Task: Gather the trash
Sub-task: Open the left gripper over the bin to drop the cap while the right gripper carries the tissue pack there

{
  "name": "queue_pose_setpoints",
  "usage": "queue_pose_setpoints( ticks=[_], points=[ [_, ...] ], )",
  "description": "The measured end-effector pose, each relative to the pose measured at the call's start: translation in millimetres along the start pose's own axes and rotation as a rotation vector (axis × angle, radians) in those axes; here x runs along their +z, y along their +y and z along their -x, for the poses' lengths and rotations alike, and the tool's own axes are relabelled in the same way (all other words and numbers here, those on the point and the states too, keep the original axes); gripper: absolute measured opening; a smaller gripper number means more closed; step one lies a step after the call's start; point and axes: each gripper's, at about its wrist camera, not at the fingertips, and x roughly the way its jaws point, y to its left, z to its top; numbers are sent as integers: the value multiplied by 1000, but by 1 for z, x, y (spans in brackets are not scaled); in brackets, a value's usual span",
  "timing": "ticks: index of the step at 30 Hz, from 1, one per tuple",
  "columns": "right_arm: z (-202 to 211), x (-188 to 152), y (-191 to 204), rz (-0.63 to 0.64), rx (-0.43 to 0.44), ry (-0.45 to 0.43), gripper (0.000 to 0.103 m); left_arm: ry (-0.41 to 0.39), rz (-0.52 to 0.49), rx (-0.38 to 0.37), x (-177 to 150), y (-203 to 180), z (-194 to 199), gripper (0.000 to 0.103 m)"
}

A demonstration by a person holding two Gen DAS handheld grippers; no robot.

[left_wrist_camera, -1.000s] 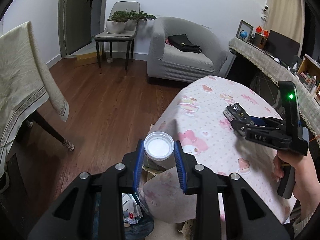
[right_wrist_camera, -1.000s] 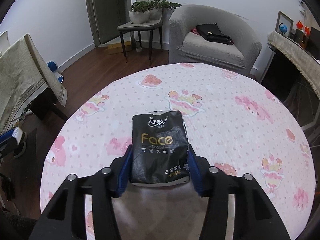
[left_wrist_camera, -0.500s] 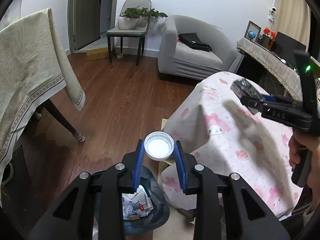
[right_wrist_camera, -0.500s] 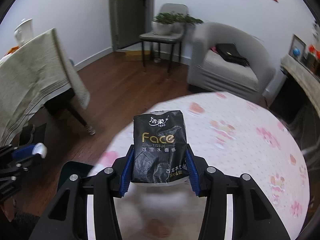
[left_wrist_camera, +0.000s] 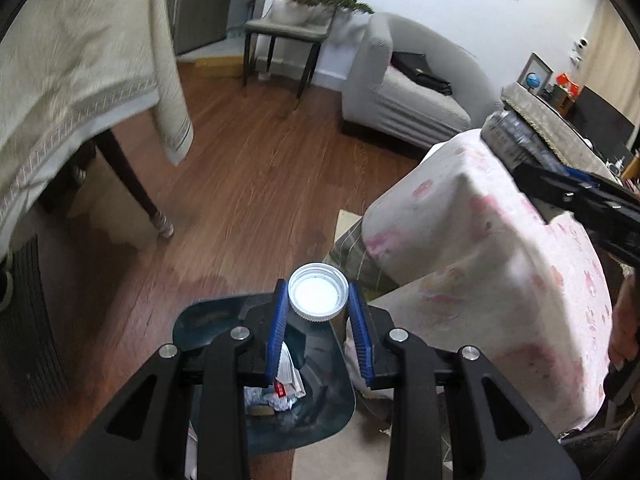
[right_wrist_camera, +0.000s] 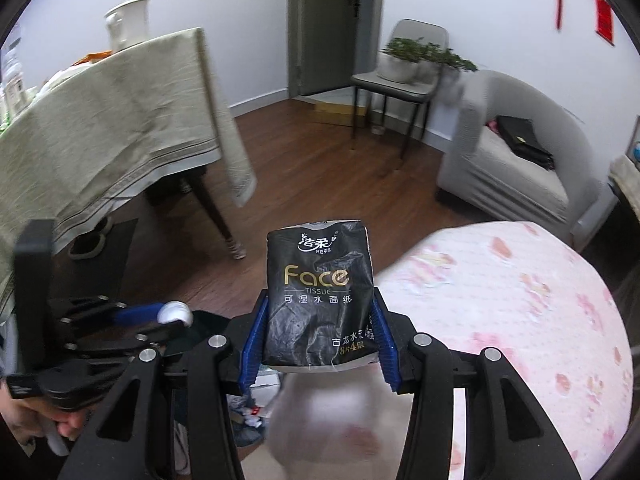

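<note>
In the left wrist view my left gripper (left_wrist_camera: 317, 300) is shut on a white bottle cap (left_wrist_camera: 318, 296), held just above a dark lined trash bin (left_wrist_camera: 200, 322) with crumpled paper inside. My right gripper (right_wrist_camera: 320, 320) is shut on a black pack of Face tissues (right_wrist_camera: 320, 288), held upright past the rim of the pink table (right_wrist_camera: 520, 320). From the right wrist view the left gripper (right_wrist_camera: 172, 314) with the cap (right_wrist_camera: 176, 312) is low on the left, over the bin (right_wrist_camera: 202, 324). The right gripper (left_wrist_camera: 560, 188) and its pack (left_wrist_camera: 506, 136) show at the right edge.
A table under a beige cloth (left_wrist_camera: 80, 60) stands to the left, its dark leg (left_wrist_camera: 136, 188) near the bin. A grey armchair (left_wrist_camera: 408, 92) and a chair with plants (left_wrist_camera: 300, 16) stand at the far wall. Wood floor (left_wrist_camera: 260, 160) lies between.
Both grippers have swung left off the pink table top toward the bin. The left one sank over the bin's mouth with the cap; the right one carried the tissue pack past the table's rim.
</note>
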Motion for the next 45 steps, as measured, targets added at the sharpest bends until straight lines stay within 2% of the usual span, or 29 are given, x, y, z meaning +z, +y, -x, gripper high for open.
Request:
queue_pose_setpoints(
  ticks=[13, 23, 27, 29, 30, 39, 45],
  points=[
    [-32, -5, 69, 68, 112, 66, 48, 156, 60, 59, -45, 50, -45, 33],
    [-53, -5, 84, 68, 125, 106, 48, 281, 75, 81, -74, 72, -65, 33],
    [-61, -6, 91, 74, 129, 122, 48, 334, 33, 74, -90, 66, -71, 33],
    [-64, -6, 92, 75, 129, 128, 48, 352, 26, 67, -93, 67, -71, 42],
    [-67, -6, 94, 75, 129, 132, 49, 354, 28, 64, -94, 69, -71, 45],
    [-88, -13, 108, 86, 136, 186, 48, 324, 58, 70, -93, 84, -56, 51],
    [-109, -24, 113, 86, 130, 240, 48, 237, 55, 74, -79, 86, -29, 48]
  ],
)
